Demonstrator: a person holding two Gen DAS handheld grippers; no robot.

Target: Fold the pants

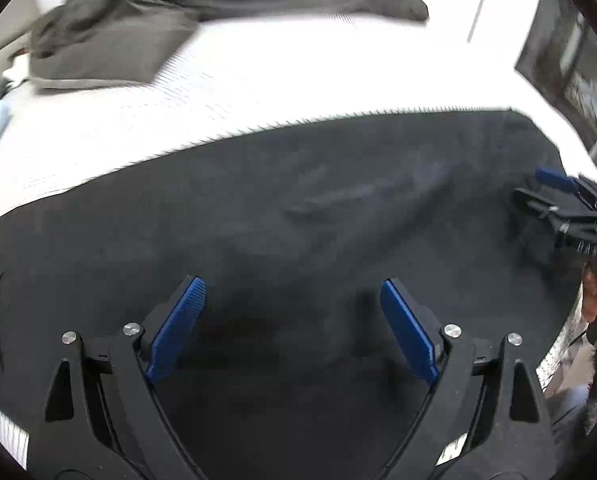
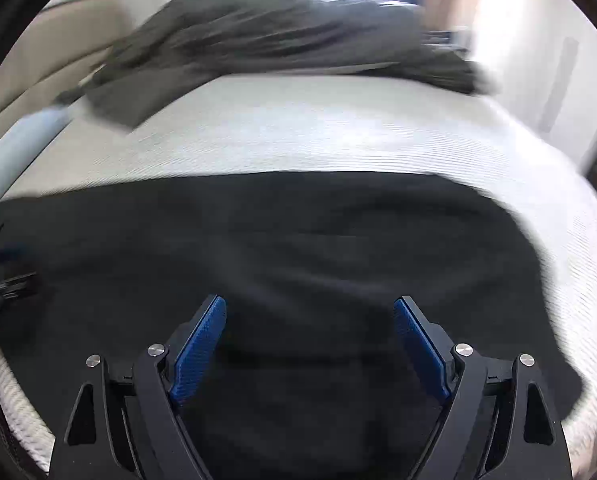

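**Operator:** Blue-padded jaws sit closest to my lens on both sides. My left gripper and my right gripper both stand wide open with nothing between the pads.

**Spotter:** And the pants?

**Operator:** Black pants lie flat on the white bed, right beneath both grippers and running on to the far side of them. Their long axis runs left to right, across the way the jaws point. Both frames are blurred, so I can't tell waistband from hems.

**Spotter:** Which hand is nearer?

**Operator:** About equal, I'd judge: left hand over the left stretch, right over the right end. A grey heap of bedding lies well apart at the far end.
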